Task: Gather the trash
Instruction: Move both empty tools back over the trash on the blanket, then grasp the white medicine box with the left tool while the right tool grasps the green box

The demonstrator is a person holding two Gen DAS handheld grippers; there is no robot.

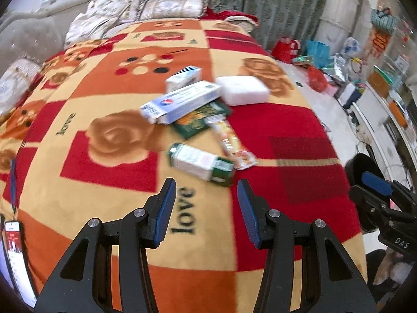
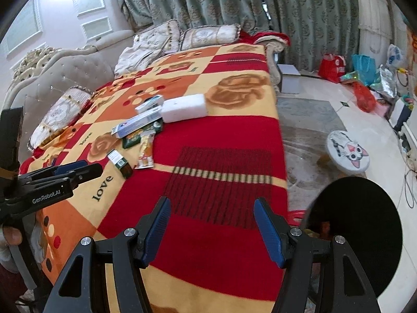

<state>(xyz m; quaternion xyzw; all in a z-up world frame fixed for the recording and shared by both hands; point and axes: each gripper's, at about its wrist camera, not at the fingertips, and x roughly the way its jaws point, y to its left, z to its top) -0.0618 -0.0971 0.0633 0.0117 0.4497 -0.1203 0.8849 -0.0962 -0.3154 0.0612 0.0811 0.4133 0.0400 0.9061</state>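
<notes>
Trash lies in a cluster on the red and orange blanket (image 1: 104,182). Nearest is a green and white carton (image 1: 202,164), also in the right wrist view (image 2: 120,162). Behind it lie an orange wrapper (image 1: 232,143), a green packet (image 1: 202,118), a long blue and white box (image 1: 182,101), a small white box (image 1: 183,77) and a white foam block (image 1: 243,90). My left gripper (image 1: 207,208) is open and empty just short of the carton. My right gripper (image 2: 212,232) is open and empty over the blanket's red part, beside a round black bin (image 2: 354,234).
Pillows (image 1: 172,7) and a padded headboard (image 2: 65,78) stand at the bed's far end. A phone (image 1: 15,255) lies at the blanket's left edge. On the floor to the right are a cat-face stool (image 2: 348,154), bags (image 2: 332,67) and clutter.
</notes>
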